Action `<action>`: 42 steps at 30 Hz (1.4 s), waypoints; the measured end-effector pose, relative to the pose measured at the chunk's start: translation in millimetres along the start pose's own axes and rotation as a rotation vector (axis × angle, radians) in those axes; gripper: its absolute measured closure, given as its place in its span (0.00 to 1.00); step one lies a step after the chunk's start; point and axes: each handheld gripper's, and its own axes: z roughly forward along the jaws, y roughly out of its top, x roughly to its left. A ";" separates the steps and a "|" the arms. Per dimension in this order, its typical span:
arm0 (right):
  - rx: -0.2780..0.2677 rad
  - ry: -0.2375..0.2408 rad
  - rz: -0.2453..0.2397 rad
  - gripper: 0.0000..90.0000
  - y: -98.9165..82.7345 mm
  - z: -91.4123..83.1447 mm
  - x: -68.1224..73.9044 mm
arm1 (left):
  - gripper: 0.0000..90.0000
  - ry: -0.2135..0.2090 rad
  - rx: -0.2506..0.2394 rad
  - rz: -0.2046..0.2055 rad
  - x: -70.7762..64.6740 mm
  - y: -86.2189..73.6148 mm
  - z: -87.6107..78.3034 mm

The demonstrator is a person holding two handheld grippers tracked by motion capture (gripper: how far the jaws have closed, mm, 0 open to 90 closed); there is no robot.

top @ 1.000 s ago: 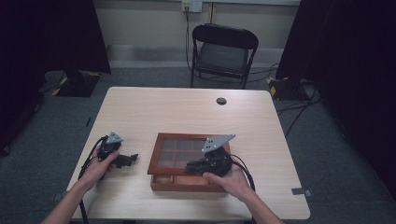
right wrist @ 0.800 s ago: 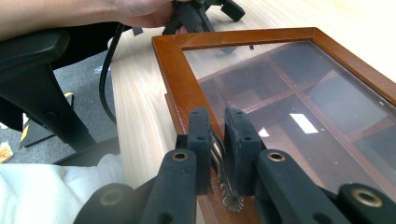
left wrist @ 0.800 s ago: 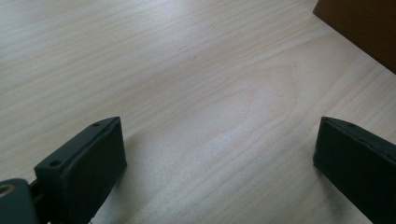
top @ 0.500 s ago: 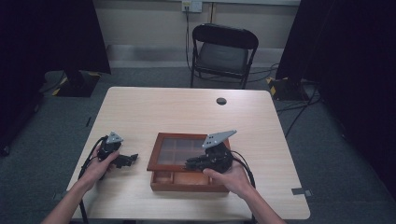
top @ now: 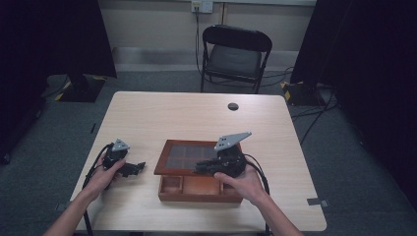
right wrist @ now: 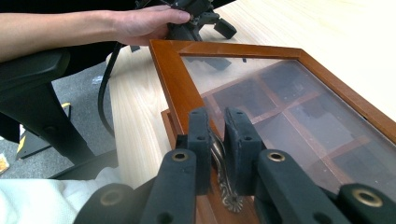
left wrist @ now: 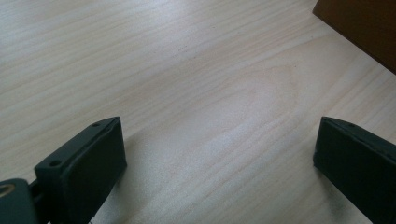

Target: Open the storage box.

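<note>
Light wood table [top: 196, 118], rounded corners. Wooden compartment box [top: 196, 189] w/ glass lid sits near front edge, centre-right. Small dark round thing [top: 233, 106] near far edge, well apart from box.

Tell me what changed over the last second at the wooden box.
The right gripper, its fingers clamped on the metal latch, has swung the glass lid of the wooden box upward, exposing the front compartments. The left gripper stayed open, resting on the table beside the box.

Left hand-held gripper [top: 138, 167] gapes wide; right hand-held gripper [top: 200, 168] pinches closed.
</note>
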 end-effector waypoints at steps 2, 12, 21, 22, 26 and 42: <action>0.001 -0.001 0.000 0.91 0.6 -0.1 -0.1 | 0.02 0.000 0.000 -0.001 0.0 0.0 0.0; 0.006 -0.002 0.007 0.91 6.4 -1.9 -1.7 | 0.02 0.000 0.000 -0.001 0.0 0.0 0.0; -0.010 -0.004 0.014 0.91 10.9 -4.8 -4.6 | 0.02 0.000 0.000 0.000 -0.1 0.0 0.0; -0.010 -0.001 0.016 0.91 10.8 -4.8 -4.9 | 0.02 0.001 0.000 0.000 -0.1 0.0 -0.1; -0.010 -0.008 0.011 0.91 13.6 -6.0 -4.9 | 0.02 0.001 0.000 -0.001 -0.1 0.0 -0.1; -0.019 -0.011 0.024 0.91 21.6 -9.4 -8.6 | 0.02 0.000 -0.004 -0.008 -0.5 -0.1 0.2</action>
